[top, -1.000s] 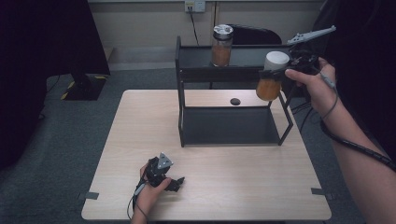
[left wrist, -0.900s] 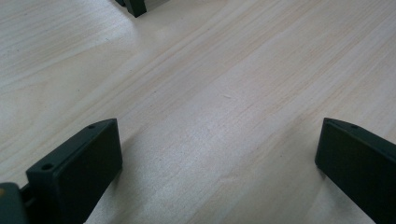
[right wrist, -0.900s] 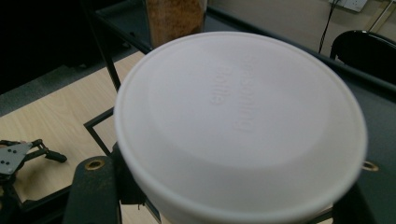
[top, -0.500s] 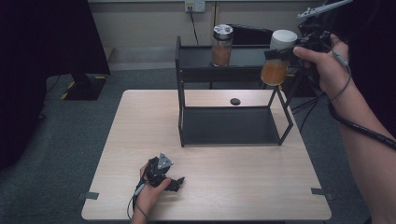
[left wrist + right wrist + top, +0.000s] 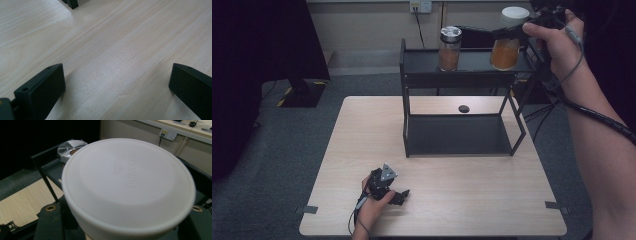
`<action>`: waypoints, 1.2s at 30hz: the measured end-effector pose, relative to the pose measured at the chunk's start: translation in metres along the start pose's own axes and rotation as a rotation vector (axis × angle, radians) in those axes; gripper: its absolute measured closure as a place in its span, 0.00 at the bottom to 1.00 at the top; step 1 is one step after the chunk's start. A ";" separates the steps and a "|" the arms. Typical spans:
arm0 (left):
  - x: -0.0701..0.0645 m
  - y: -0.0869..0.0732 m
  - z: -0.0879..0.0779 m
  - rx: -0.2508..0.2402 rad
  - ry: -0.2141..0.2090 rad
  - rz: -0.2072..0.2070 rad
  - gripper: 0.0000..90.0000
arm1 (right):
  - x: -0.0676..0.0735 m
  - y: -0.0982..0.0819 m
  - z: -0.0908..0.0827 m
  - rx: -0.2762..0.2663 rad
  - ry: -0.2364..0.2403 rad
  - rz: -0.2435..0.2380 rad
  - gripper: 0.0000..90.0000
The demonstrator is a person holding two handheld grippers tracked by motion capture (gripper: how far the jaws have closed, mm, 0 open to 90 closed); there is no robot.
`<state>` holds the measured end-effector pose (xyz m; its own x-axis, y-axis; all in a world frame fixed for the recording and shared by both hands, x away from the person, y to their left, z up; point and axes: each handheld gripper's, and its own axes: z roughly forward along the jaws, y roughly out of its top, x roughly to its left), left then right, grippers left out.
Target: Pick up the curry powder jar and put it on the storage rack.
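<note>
Upper right of the high view: the right gripper (image 5: pixel 518 31) clamps the white-lidded jar (image 5: pixel 506 46) of orange contents just below its lid, above the black shelf (image 5: pixel 472 62), right of a silver-lidded jar (image 5: pixel 449 48). Lower left: the left gripper (image 5: pixel 398 196), jaws spread and empty, rests on the pale wooden table (image 5: pixel 462 190); grey carpet surrounds

I am looking along the left gripper (image 5: pixel 117 87) at the table (image 5: pixel 120 45), which is made of light wood with thin lines running across it. One black jaw is sitting at about 8 o'clock and the other at about 4 o'clock, wide apart, with bare wood between them. A small dark rack foot (image 5: pixel 72 3) is peeking in at about 11 o'clock.
</note>
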<state>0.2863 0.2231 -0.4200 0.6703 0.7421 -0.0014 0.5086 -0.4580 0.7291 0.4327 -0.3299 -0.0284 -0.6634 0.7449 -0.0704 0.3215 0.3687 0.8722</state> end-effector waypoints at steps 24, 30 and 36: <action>0.000 0.000 0.000 0.000 0.000 0.000 0.00 | -0.014 0.002 0.055 0.021 -0.044 0.054 0.39; 0.000 0.000 0.000 0.000 0.000 -0.001 0.00 | -0.016 0.001 0.061 0.025 -0.047 0.064 0.39; 0.000 0.000 0.000 0.000 0.000 0.000 0.00 | -0.017 -0.001 0.066 0.034 -0.040 0.070 0.39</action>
<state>0.2863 0.2231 -0.4199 0.6703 0.7421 -0.0010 0.5085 -0.4584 0.7289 0.4886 -0.3061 -0.0602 -0.6113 0.7909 -0.0294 0.3898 0.3332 0.8585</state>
